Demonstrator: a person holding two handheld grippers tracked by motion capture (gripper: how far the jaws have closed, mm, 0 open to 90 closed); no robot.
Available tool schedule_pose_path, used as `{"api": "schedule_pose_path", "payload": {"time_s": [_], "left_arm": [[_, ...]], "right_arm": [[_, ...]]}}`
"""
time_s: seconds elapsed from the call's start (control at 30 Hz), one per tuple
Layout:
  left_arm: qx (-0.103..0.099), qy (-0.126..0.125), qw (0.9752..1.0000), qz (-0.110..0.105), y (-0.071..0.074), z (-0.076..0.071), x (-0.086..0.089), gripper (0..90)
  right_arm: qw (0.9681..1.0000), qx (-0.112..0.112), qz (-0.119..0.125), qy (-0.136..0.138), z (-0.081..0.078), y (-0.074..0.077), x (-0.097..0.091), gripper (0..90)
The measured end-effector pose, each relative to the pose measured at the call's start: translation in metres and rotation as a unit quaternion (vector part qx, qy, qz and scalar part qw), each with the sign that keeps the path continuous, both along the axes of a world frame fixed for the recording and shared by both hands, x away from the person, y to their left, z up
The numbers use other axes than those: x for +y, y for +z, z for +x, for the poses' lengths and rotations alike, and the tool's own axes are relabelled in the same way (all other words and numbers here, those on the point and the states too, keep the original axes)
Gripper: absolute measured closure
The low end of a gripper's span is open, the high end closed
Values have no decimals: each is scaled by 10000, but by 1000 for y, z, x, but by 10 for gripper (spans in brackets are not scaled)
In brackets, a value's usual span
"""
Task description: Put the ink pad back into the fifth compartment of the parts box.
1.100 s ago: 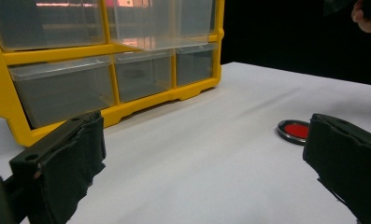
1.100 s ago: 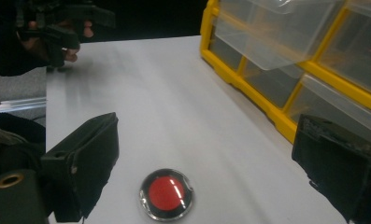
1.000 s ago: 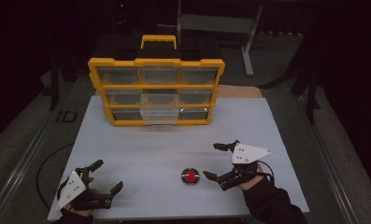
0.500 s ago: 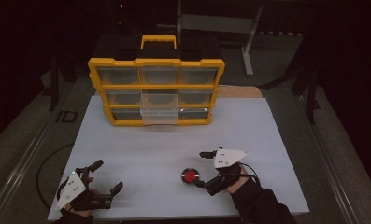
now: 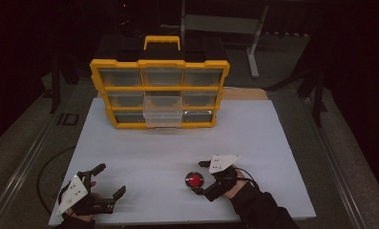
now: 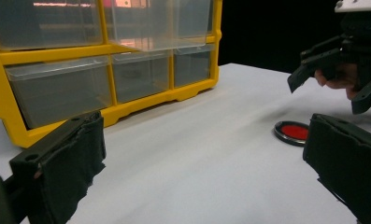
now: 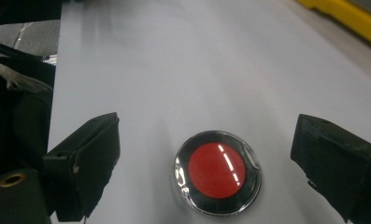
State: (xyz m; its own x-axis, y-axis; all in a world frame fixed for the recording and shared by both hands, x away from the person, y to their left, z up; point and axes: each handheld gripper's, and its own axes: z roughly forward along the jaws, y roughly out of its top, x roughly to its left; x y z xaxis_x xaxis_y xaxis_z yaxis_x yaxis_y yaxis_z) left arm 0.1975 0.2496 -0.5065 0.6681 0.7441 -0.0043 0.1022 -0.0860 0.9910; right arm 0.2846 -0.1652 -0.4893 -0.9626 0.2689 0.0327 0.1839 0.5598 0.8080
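My right gripper (image 5: 201,177) jaws wide apart around the red disc (image 5: 194,180) at 6 o'clock on the table (image 5: 254,138), glare streaks clear in right gripper view, left gripper (image 5: 106,180) released, yellow organizer (image 5: 159,93) drawers too murky to read

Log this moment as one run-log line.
right hand-held gripper: open, jaws either side of red disc | left hand-held gripper: open, idle | drawer cabinet: one drawer pulled out
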Motion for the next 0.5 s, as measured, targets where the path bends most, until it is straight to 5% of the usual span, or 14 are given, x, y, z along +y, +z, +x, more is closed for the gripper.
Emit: {"api": "schedule_pose_path", "payload": {"time_s": [0.5], "left_arm": [[18,-22,10000,5,0,0,0,2]], "right_arm": [[9986,85,-519,112,10,-24,12,93]]}}
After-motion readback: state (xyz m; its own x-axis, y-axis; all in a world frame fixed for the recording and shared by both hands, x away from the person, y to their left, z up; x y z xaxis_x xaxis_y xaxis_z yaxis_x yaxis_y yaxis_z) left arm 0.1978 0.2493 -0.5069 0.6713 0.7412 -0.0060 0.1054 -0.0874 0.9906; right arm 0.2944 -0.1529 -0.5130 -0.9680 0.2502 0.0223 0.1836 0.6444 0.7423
